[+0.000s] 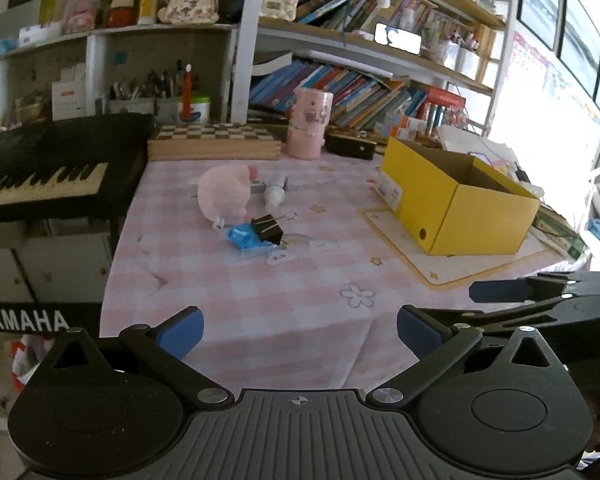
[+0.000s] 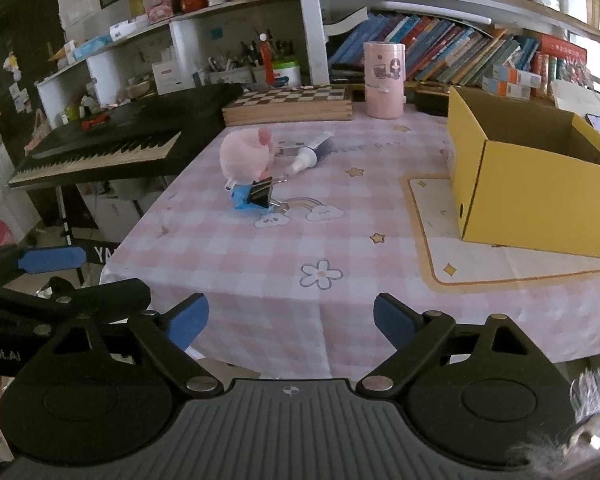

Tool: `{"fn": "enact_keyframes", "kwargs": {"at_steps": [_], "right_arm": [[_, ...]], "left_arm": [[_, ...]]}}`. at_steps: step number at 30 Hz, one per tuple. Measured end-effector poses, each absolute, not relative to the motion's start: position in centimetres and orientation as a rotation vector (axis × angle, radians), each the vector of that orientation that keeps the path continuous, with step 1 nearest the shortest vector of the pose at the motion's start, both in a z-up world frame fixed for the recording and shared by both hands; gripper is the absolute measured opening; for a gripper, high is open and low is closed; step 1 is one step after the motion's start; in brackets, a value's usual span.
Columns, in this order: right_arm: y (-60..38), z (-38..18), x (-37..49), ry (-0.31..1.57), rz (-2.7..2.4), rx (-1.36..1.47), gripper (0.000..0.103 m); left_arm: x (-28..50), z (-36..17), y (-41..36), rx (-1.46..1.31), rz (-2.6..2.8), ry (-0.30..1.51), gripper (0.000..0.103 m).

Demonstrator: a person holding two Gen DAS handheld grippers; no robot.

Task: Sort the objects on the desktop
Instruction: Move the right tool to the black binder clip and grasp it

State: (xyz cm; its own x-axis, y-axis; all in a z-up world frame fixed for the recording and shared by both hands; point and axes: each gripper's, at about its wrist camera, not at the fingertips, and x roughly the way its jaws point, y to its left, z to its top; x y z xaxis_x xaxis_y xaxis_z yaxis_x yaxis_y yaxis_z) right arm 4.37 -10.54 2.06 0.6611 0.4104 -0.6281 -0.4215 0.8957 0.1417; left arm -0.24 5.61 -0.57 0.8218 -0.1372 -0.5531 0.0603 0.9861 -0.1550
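Both jaws apart, empty: binder clip [image 2: 260, 194] lies at eleven o'clock from the right hand-held gripper [image 2: 290, 322] (left hand-held gripper [image 1: 300, 334] similarly distant).

Black linkages, blue-padded fingers [image 1: 182, 330]

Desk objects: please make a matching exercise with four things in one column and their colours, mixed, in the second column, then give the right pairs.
Things:
1. plush toy
2. binder clip
3. cardboard box
4. gripper pads

Colours:
A. yellow
B. blue
C. pink
D. black

Pairs: 1-C, 2-D, 3-A, 4-B
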Motion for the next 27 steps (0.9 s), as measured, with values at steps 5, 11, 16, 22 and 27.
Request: {"fn": "enact_keyframes", "kwargs": {"at_steps": [5,11,16,22,27], "right_arm": [[-10.5,1.7,5.7,0.721,0.488,-0.011,0.09],[-10.2,1.6,8.6,0.723,0.524,-0.005,0.09],[-9.7,1.5,11.5,0.739,0.565,-0.011,0.09],[-9.0,1.1,15.1,0.771,0.612,-0.014,0.081],[-8.7,0.5,18.2,0.817,0.651,0.033,0.067]], "left_arm": [[0.9,-0.8,5.8,-0.153,-0.098,0.6,0.103],[3.0,-1.0,6.2,-0.158,-0.068,0.606,0.103],[5.0,-1.2,6.5,-0.176,-0.037,0.616,0.103],[7.4,-1.7,7.2,-0.213,0.019,0.637,0.103],[8.9,-2.1,7.9,-0.246,0.075,0.657,0.103]]}}
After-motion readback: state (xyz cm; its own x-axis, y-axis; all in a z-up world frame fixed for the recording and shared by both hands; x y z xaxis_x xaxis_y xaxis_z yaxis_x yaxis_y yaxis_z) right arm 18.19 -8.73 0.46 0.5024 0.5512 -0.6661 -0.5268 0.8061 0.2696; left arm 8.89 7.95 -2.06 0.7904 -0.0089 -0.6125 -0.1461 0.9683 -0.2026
